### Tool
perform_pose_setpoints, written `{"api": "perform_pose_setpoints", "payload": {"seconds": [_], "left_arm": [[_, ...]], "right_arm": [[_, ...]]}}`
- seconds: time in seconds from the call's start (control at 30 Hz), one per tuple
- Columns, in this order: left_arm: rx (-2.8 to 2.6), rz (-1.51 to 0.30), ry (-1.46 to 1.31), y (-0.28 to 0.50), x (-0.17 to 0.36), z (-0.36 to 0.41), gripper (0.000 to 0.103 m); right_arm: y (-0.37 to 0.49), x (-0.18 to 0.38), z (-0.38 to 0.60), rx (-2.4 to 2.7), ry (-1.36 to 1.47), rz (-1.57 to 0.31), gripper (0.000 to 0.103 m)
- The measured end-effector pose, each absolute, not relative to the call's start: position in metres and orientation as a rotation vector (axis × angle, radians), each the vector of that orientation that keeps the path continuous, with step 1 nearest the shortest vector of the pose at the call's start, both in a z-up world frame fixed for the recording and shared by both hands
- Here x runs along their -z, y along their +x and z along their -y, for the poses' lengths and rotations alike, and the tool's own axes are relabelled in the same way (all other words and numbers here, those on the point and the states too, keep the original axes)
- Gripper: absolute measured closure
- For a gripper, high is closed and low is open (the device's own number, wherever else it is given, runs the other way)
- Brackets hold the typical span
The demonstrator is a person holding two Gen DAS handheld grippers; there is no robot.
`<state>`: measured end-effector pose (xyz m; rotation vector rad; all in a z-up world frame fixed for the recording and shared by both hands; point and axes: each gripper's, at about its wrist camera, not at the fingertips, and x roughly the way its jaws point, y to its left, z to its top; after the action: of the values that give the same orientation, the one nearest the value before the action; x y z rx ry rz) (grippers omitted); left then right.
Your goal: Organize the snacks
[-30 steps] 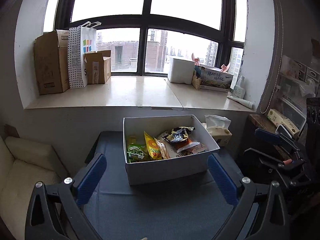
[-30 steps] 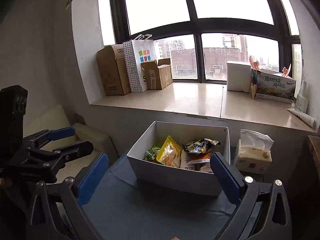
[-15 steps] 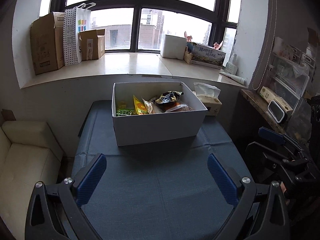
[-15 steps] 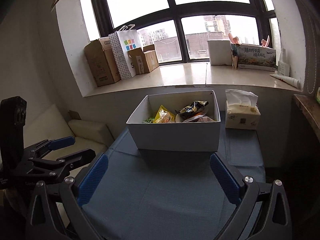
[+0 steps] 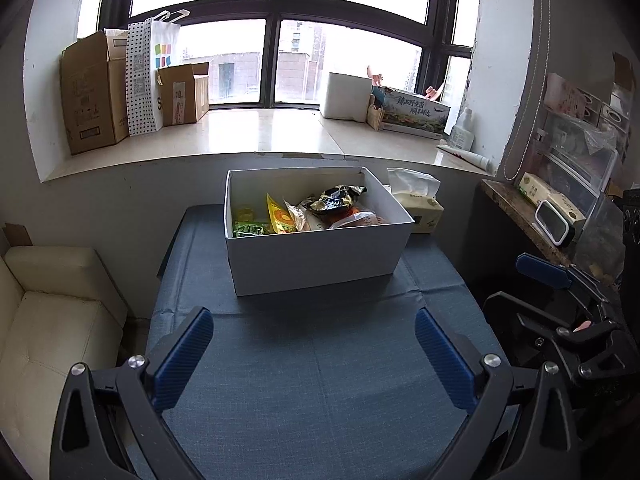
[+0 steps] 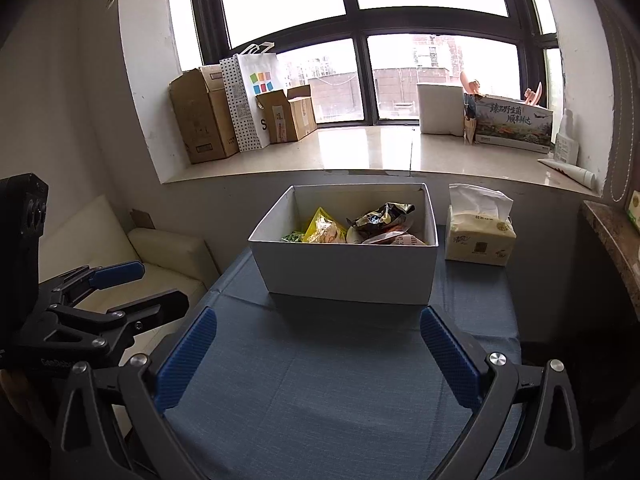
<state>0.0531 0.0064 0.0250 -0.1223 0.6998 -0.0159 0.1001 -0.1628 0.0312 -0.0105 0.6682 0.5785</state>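
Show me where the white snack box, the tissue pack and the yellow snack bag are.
white snack box (image 5: 316,258), left wrist view, on its front wall.
tissue pack (image 6: 478,242), right wrist view, on its front face.
yellow snack bag (image 5: 281,216), left wrist view, on its printed front.

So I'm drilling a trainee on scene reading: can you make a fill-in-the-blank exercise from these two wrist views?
1. The crinkly snack packets lie inside the white cardboard ____.
2. The white cardboard box stands on a table covered with a ____ cloth.
3. The pale tissue pack stands on the box's ____ side in the right wrist view.
4. The left gripper and right gripper both have jaws that are ____.

Answers: box; blue; right; open
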Motion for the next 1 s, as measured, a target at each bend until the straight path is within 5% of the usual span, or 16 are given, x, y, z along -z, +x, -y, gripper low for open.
{"api": "perform_pose_setpoints", "payload": {"seconds": [1.0], "left_arm": [[0.024,-0.713,-0.104,0.0585,-0.0211,-0.0006,0.000]], "right_arm": [[0.1022,-0.0272,0.1651,-0.553,-0.016,-0.685,0.000]]}}
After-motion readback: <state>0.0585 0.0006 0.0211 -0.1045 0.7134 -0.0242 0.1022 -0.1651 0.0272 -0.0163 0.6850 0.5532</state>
